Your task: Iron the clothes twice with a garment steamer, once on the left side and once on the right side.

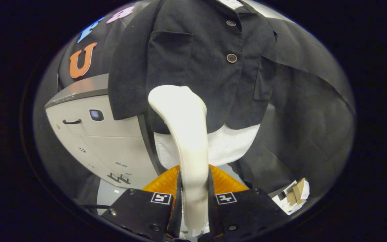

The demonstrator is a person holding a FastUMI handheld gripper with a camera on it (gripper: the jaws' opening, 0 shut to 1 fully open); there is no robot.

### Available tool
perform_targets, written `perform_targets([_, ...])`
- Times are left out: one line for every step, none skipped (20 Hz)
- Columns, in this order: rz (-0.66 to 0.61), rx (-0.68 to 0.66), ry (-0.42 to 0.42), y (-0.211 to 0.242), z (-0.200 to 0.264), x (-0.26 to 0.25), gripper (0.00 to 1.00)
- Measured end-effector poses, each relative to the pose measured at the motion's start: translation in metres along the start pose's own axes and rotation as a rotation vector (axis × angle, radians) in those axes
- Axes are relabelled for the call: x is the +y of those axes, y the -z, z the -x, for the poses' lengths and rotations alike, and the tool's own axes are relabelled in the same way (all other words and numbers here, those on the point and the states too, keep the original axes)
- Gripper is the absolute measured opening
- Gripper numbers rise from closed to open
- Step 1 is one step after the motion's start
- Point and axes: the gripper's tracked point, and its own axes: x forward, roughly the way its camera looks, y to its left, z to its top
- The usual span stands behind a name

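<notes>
Hand-held gripper [193,188], low centre of frame, is clamped on the garment steamer [183,134] handle w/ both fingers; steamer head sits at centre against the dark shirt [197,60] hem, so keep head flat, stroke slowly up one side.

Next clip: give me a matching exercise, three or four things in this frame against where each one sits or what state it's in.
Things:
1. steamer
2. dark shirt
3. white garment
4. grey cabinet

Places or states:
A. showing below the dark hem
B. clamped between the fingers of the tool
C. buttoned, hanging beyond the steamer head
D. standing beside the clothes

Pairs: 1-B, 2-C, 3-A, 4-D
</notes>
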Motion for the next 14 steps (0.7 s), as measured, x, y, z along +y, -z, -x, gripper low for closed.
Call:
perform_targets([-0.004,-0.004,0.001,-0.001,0.003,-0.003,0.35])
perform_targets([-0.018,-0.009,0.002,-0.004,0.009,-0.008,0.35])
perform_targets([-0.036,-0.016,0.003,-0.008,0.016,-0.016,0.35])
perform_targets([-0.060,-0.030,0.002,-0.016,0.024,-0.024,0.35])
perform_targets([-0.083,-0.049,0.005,-0.025,0.033,-0.035,0.35])
perform_targets([-0.103,-0.067,0.007,-0.034,0.041,-0.045,0.35])
perform_targets([-0.131,-0.089,0.007,-0.046,0.051,-0.056,0.35])
perform_targets([-0.161,-0.116,0.006,-0.062,0.062,-0.070,0.35])
perform_targets([-0.196,-0.148,0.011,-0.076,0.073,-0.082,0.35])
perform_targets([-0.220,-0.176,0.025,-0.092,0.082,-0.096,0.35])
perform_targets([-0.241,-0.206,0.038,-0.108,0.093,-0.116,0.35])
perform_targets([-0.259,-0.228,0.040,-0.123,0.102,-0.128,0.35])
perform_targets([-0.275,-0.247,0.045,-0.136,0.110,-0.138,0.35])
perform_targets([-0.288,-0.268,0.057,-0.152,0.115,-0.151,0.35])
